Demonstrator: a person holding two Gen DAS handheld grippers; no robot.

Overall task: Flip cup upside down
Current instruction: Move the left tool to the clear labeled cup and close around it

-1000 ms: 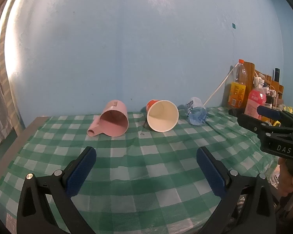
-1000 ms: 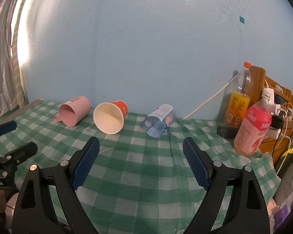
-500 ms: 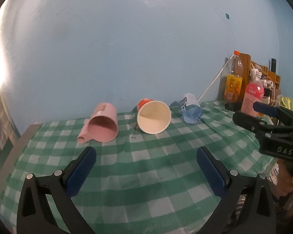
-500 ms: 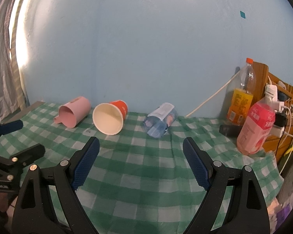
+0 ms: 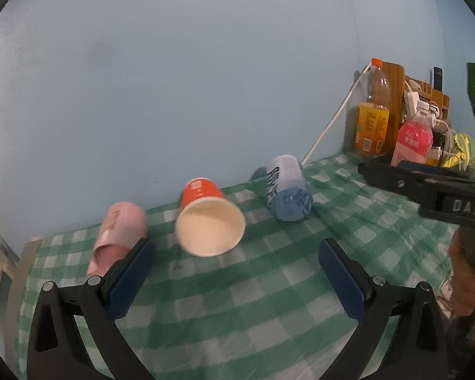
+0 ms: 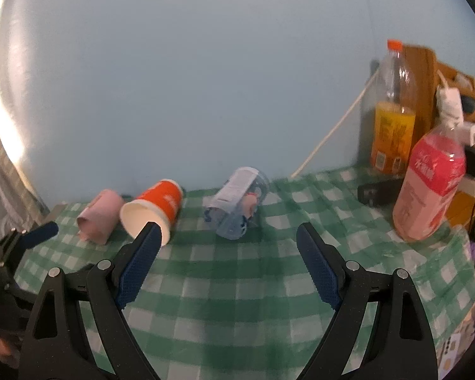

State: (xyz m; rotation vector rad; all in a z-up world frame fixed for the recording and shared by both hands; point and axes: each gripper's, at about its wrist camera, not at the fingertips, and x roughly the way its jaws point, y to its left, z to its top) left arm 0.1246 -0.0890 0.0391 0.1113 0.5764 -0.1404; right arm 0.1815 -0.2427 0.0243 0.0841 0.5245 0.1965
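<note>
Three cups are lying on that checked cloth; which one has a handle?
The pink cup at the left end. A handle juts from its side; the orange paper cup and blue printed cup have none.

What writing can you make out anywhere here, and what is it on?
"DAS": on the right tongs, seen from the left wrist view.
Pink bottle: label characters too small to read.
Orange bottle: label print blurred.
Blue cup and orange cup: markings unreadable.

A green-and-white checked cloth (image 6: 237, 285) covers the surface. At far right, a clear orange-capped juice bottle (image 6: 394, 110) stands behind a pink-labelled drink bottle (image 6: 427, 190), beside a wooden rack (image 5: 395, 95).
</note>
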